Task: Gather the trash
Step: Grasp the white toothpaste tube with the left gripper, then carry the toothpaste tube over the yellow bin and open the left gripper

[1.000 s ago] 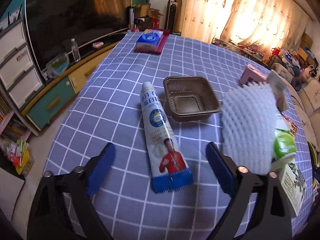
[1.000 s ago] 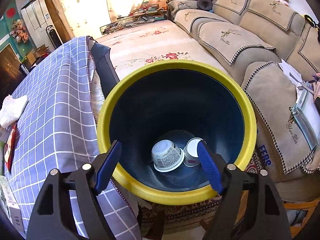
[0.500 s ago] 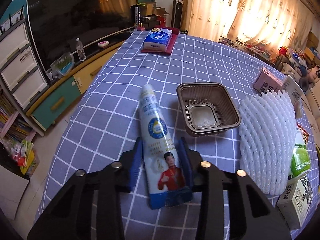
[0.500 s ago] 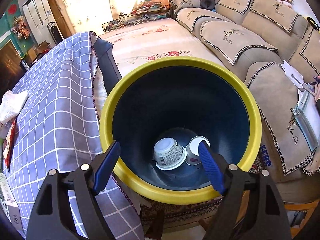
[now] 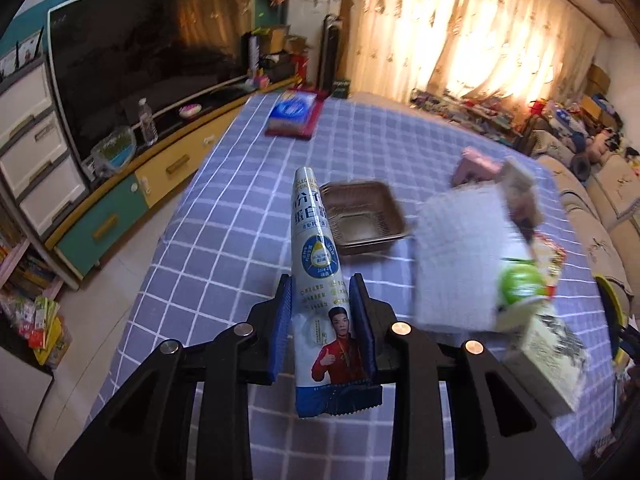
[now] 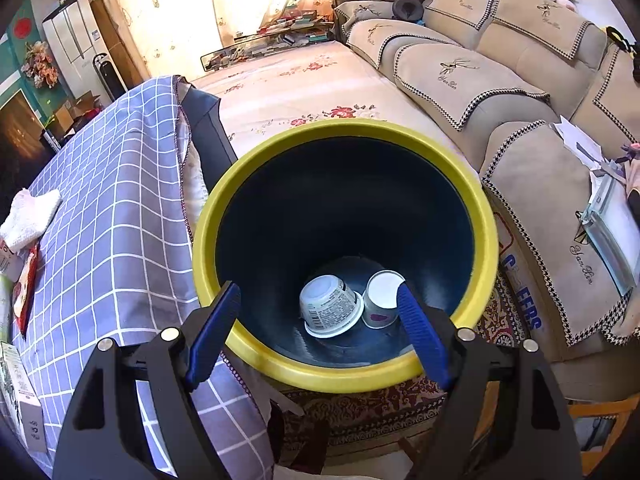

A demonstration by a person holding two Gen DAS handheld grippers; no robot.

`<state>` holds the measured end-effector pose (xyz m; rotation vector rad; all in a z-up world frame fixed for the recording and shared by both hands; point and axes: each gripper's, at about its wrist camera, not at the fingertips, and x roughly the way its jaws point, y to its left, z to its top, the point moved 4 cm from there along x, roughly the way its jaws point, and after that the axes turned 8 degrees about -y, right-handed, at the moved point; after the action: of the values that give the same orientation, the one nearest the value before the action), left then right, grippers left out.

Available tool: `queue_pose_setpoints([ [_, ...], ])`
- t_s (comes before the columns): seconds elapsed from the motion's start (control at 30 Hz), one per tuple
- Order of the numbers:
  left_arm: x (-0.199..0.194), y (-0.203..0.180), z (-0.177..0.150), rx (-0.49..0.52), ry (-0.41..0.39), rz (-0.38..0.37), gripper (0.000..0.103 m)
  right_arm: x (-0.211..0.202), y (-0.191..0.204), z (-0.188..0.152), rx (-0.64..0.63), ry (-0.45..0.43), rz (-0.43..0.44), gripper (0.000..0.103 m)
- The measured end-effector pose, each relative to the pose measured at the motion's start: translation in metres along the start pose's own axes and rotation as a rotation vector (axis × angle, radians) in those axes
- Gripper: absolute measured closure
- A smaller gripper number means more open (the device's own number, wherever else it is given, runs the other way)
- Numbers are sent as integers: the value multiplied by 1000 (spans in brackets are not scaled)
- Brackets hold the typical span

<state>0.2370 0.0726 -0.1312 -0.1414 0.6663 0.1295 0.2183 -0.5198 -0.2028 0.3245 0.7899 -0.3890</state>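
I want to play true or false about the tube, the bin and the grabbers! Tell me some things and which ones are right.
1. The left gripper has the white-and-blue printed tube between its blue pads, and its jaws are closing on it. True.
2. The right gripper is holding a cup. False: its jaws stand wide apart with nothing between them, above the yellow-rimmed dark blue bin.
3. The bin holds two white cups. True.
4. The brown square plastic tray is inside the bin. False: it sits on the blue checked tablecloth.
5. The tube's crimped end points toward the camera. True.
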Motion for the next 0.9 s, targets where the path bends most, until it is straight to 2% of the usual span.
queue_pose_setpoints([
  [0.23, -36, -73, 9, 99, -40, -166, 73, -14, -19, 1, 25, -25, 3, 27],
  [0.4, -44, -166, 8, 223, -19, -372, 73, -26, -42, 5, 59, -54, -13, 27],
  [0.63, -49, -304, 0, 391, 13, -609, 73, -38, -87, 6, 127, -76, -44, 27],
  [0.73, -50, -362, -6, 447, 45, -698, 73, -40, -104, 5, 152, -78, -58, 27],
  [0.9, -47, -448, -26, 531, 93, -777, 73, -45, -128, 1, 189, -86, -74, 27],
])
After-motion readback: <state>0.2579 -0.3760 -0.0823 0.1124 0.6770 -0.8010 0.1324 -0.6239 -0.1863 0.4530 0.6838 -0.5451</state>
